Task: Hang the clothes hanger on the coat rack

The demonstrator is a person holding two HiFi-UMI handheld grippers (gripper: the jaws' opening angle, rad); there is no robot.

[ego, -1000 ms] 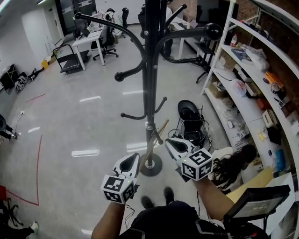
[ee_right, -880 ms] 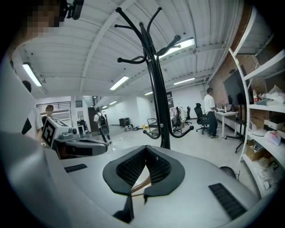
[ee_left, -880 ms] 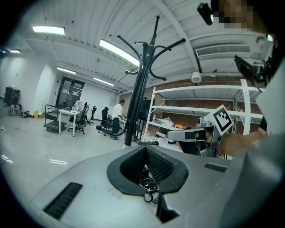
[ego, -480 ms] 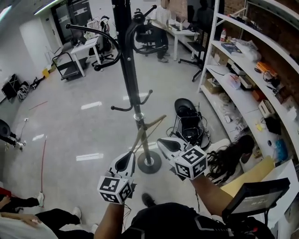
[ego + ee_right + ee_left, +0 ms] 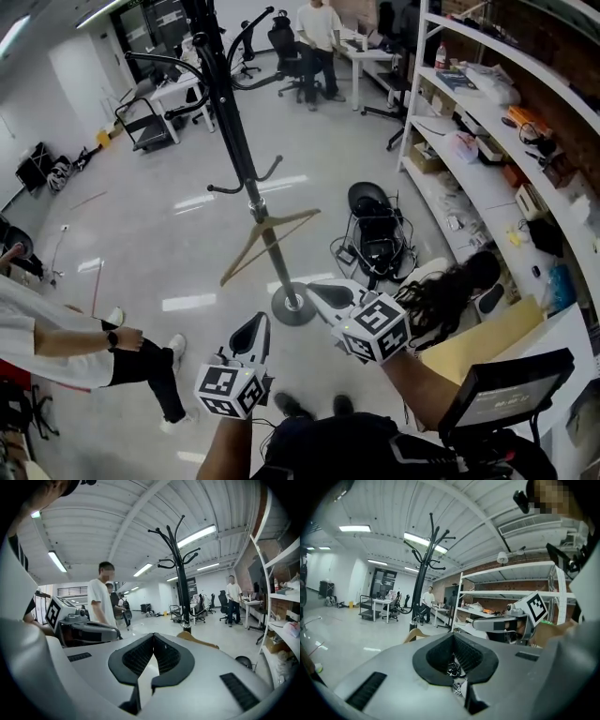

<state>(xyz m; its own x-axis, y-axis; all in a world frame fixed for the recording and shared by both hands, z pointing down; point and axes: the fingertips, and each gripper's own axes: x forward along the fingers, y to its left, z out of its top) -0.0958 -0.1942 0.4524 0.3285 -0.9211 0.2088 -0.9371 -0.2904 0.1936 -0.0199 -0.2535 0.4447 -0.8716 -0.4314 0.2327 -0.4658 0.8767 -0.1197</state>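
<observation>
- My left gripper [image 5: 259,323] has its jaws pressed together with nothing between them. Its own view shows the tips meeting.
- My right gripper [image 5: 313,292] is the same, pinched closed and empty.
- The clothes hanger [image 5: 268,246] hangs on the coat rack [image 5: 232,131], low on the pole just under the lowest pair of hooks. It sits tilted, with one arm dropped toward the floor. I cannot make out which peg carries it.
- A second ago the hanger showed just past my fingertips, between the two grippers and against the pole. Now it is well apart from both.
- Both grippers have drawn back from the rack together. The rack's round base [image 5: 292,304] was just ahead of the left gripper before. It now lies farther out, between the two tips and beyond them.
- In the head view the pole has swung from the centre to the left and now leans away.
- A person in a white top [image 5: 28,319] has come in at the left edge, with one hand [image 5: 127,339] near the hip. A second ago that floor was bare.
- The shelving [image 5: 487,103] stays along my right.
</observation>
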